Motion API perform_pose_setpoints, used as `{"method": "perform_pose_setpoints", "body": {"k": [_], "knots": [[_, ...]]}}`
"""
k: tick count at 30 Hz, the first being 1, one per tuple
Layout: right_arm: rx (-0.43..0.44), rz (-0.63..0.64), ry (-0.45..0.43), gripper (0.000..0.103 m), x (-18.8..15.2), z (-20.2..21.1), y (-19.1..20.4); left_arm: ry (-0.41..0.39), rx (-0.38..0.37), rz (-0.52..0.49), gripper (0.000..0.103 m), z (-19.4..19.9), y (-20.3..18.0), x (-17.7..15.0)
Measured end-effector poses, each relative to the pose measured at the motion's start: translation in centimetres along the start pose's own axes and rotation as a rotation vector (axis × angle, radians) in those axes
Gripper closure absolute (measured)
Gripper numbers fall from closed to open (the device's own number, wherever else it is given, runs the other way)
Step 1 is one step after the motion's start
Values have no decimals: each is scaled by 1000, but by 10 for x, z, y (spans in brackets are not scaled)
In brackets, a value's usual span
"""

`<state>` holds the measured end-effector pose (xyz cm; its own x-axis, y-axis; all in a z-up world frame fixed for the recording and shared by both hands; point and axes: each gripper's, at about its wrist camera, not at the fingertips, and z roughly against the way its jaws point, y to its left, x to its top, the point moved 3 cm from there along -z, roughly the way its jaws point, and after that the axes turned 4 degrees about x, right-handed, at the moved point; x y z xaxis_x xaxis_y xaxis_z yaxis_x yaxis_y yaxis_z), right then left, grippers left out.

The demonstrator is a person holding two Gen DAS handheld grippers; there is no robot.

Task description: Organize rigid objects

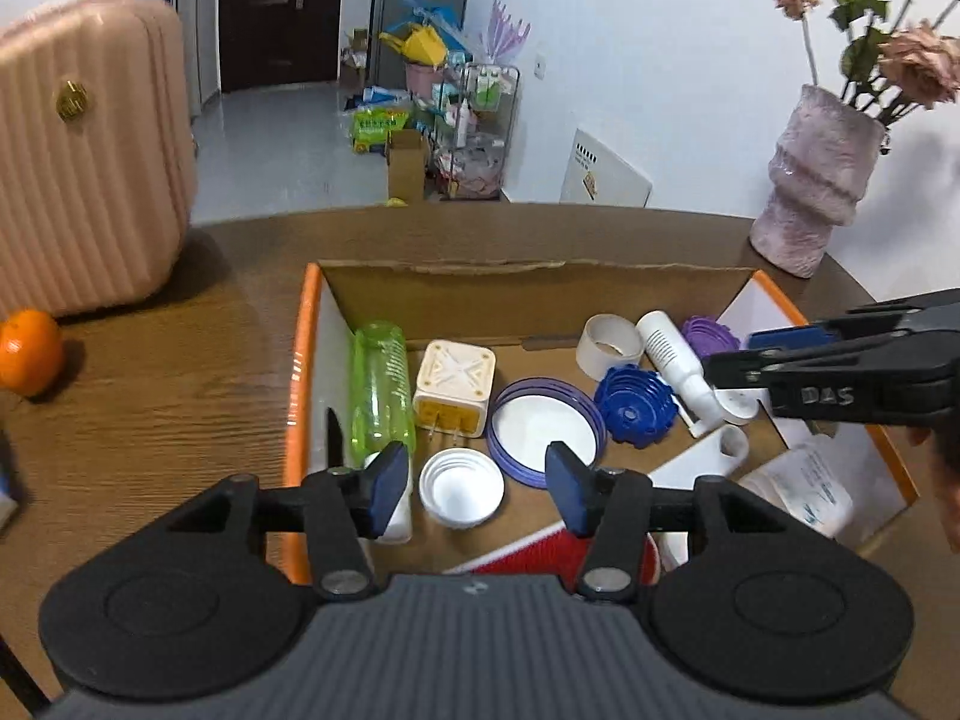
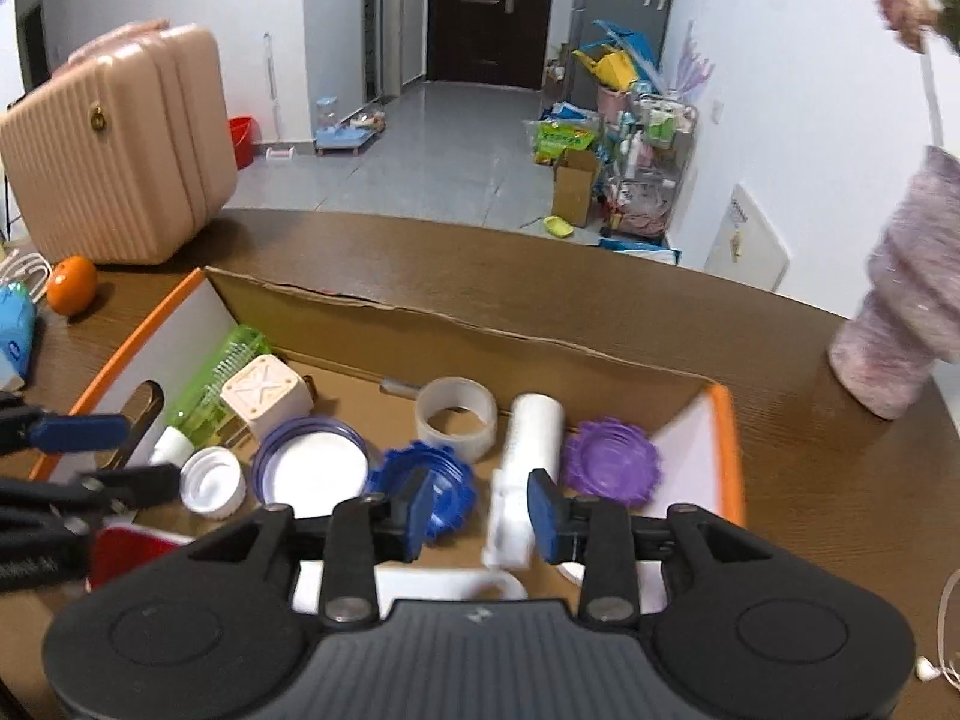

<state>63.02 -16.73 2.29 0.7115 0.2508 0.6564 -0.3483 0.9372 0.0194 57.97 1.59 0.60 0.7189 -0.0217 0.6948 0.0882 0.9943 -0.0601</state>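
An orange-rimmed cardboard box (image 1: 306, 324) (image 2: 729, 420) on the wooden table holds a green bottle (image 1: 381, 390), a cream plug adapter (image 1: 456, 384), a purple-rimmed white lid (image 1: 543, 426), a blue toothed lid (image 1: 636, 405), a purple toothed lid (image 2: 609, 462), a tape roll (image 2: 456, 420) and a white tube (image 2: 534, 426). My left gripper (image 1: 477, 492) hangs open over a white screw cap (image 1: 461, 487) without touching it. My right gripper (image 2: 480, 513) is open; the blurred lower end of the white tube lies between its fingers, close to the right pad.
A pink suitcase (image 1: 84, 168) and an orange (image 1: 30, 351) stand left of the box, a pink vase (image 1: 810, 180) with flowers at the back right. A red item (image 1: 540, 552), a white handled piece (image 1: 714, 453) and a labelled white container (image 1: 804, 492) fill the box's near side.
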Motion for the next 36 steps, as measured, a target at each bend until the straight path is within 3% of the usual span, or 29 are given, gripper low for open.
{"method": "perform_pose_setpoints", "body": {"k": [3, 6, 11, 14, 18, 20, 23, 33, 36], "knots": [[-14, -21, -27, 68, -8, 29, -12, -29, 22, -7, 46, 29, -2, 1], [-29, 1, -82, 60, -25, 68, -16, -76, 5, -19, 35, 63, -5, 0], [-25, 18, -200, 49, -59, 133, -11, -190, 25, -34, 26, 121, -14, -17], [-30, 4, -314, 41, -84, 165, -5, -289, 62, 13, 18, 147, -18, -38], [-72, 9, -529, 19, -132, 194, 12, -386, 72, 44, 13, 167, -26, -79], [-70, 33, -598, 16, -159, 199, 24, -473, 93, 42, 5, 180, -32, -102], [-56, 16, -620, 13, -186, 202, 36, -553, 111, 29, 2, 194, -40, -132], [-42, -80, -582, 13, -249, 229, 62, -592, 189, 10, 0, 242, -46, -191], [-50, -107, -566, 13, -276, 251, 72, -564, 200, 16, 0, 266, -48, -217]]}}
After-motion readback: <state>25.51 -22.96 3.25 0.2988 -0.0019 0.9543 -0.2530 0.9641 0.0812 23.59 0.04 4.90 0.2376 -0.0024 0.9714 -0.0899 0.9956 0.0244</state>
